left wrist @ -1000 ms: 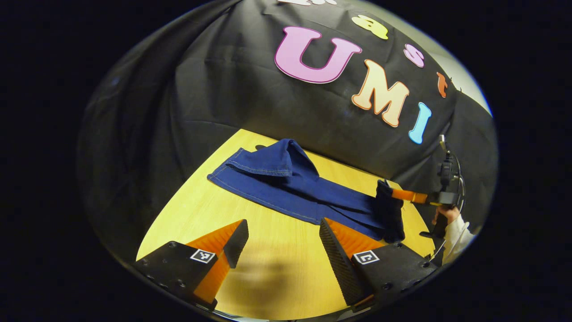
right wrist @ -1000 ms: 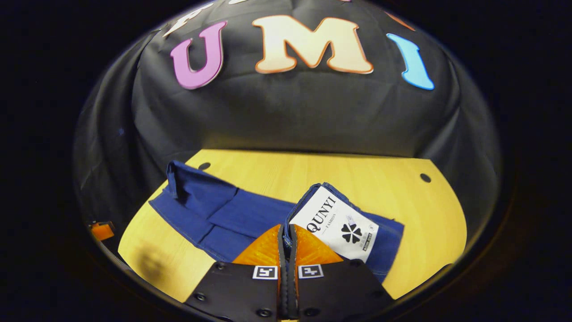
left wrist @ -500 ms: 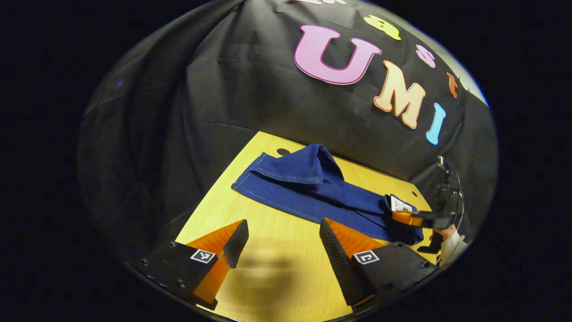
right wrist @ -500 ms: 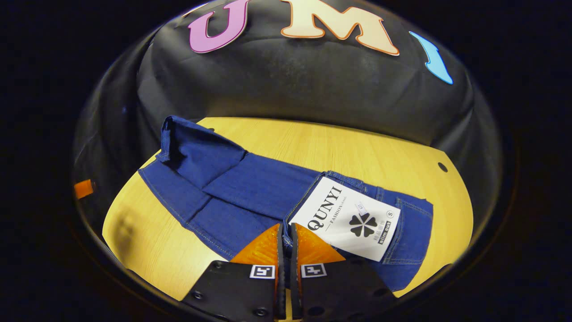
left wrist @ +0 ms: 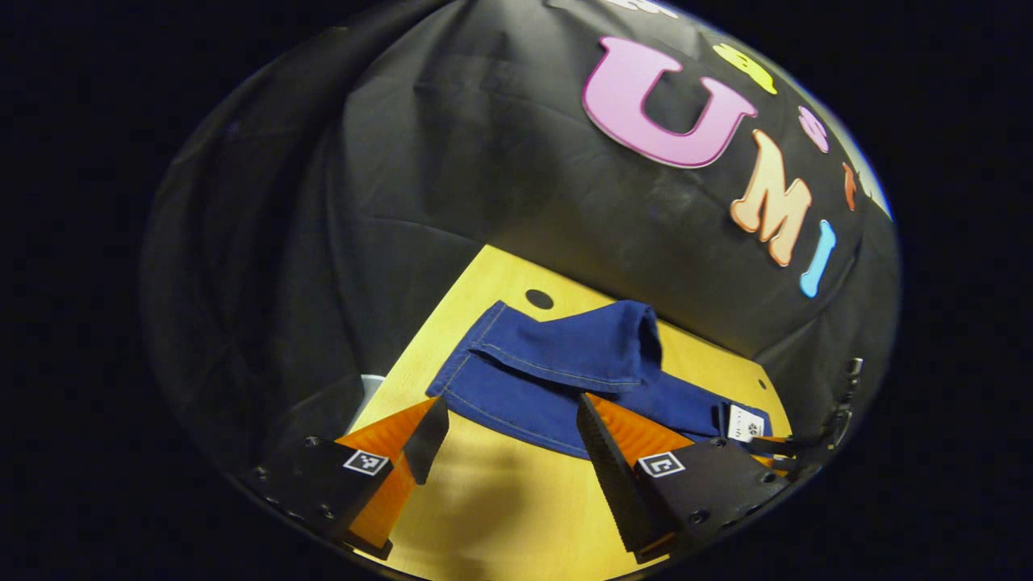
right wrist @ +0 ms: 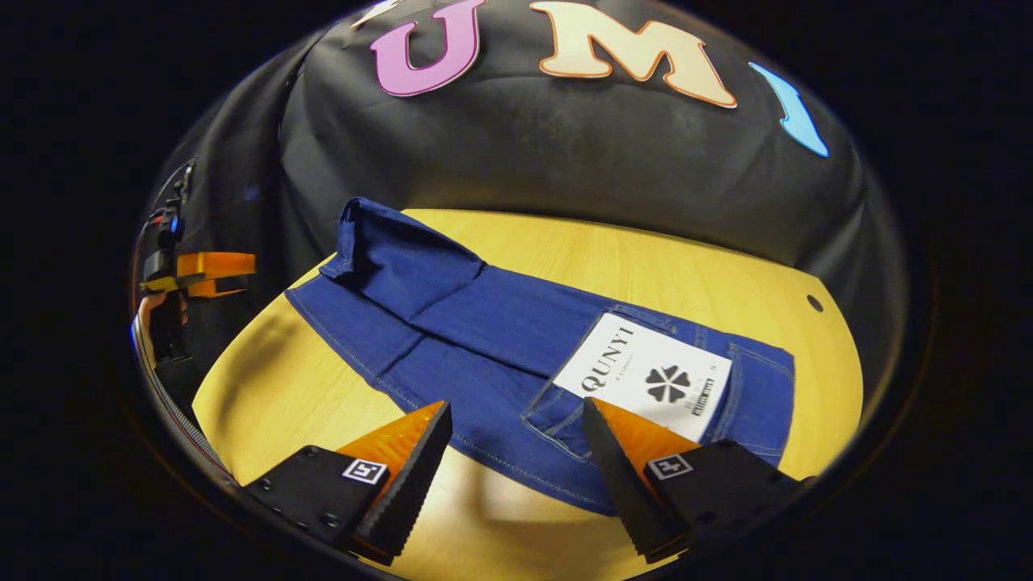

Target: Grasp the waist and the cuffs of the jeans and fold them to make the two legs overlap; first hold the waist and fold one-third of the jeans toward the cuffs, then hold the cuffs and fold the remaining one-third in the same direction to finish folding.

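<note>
Dark blue jeans (right wrist: 484,331) lie lengthwise on the wooden table (right wrist: 646,258), legs overlapped. The waist end with a white paper tag (right wrist: 646,375) lies flat just beyond my right gripper (right wrist: 516,411), which is open and holds nothing. At the far end the upper cuff (right wrist: 387,250) is bunched and turned back. In the left gripper view the jeans (left wrist: 533,387) run to the right, cuffs (left wrist: 565,347) nearest. My left gripper (left wrist: 508,411) is open, hovering over the table just short of the cuff end, its right finger (left wrist: 601,428) over the cloth edge.
The table has round holes near its back corners (left wrist: 539,298) (right wrist: 813,303). Black cloth wall closes the far side. The left gripper (right wrist: 206,274) and the hand (right wrist: 153,311) holding it show off the table's left end. Bare wood (right wrist: 282,387) lies in front of the jeans.
My right gripper has opened and let go of the waist, which now lies flat on the table. My left gripper has moved closer to the cuff end.
</note>
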Motion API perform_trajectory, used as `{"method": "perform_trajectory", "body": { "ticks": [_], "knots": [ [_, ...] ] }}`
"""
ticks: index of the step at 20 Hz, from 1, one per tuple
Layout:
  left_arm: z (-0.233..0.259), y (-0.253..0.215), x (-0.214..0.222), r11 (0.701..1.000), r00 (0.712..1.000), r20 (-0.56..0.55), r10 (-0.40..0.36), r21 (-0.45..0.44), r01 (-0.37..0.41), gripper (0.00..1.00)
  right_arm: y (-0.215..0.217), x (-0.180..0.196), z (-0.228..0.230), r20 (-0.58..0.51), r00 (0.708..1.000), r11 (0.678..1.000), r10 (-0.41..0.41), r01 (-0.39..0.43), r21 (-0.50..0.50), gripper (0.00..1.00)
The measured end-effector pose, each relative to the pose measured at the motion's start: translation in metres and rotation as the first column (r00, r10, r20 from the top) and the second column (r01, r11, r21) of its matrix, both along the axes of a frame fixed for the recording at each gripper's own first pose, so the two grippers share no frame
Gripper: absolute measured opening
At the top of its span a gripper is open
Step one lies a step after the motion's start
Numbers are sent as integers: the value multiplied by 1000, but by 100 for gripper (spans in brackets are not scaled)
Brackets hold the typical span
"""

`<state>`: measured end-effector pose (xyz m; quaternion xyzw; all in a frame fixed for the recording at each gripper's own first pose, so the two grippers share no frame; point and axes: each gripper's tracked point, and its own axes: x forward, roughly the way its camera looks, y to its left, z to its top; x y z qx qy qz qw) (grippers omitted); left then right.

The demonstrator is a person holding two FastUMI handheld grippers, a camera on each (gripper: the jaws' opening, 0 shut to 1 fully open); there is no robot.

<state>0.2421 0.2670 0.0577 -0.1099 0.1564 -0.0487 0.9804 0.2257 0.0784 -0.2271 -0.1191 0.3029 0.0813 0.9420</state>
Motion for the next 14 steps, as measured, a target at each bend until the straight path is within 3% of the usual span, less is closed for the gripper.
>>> {"method": "perform_trajectory", "body": {
  "ticks": [6,10,14],
  "knots": [
    [-32,18,47,999,996,-88,35,28,-33,97,-40,-27,44,30,997,997,-73,74,-9,100],
    [-42,30,64,996,989,-131,65,71,-56,96,-44,-26,58,25,993,991,-119,118,56,100],
    [-41,29,71,998,988,-146,41,43,-35,96,-53,-21,61,4,990,988,-139,138,71,100]
  ]
}}
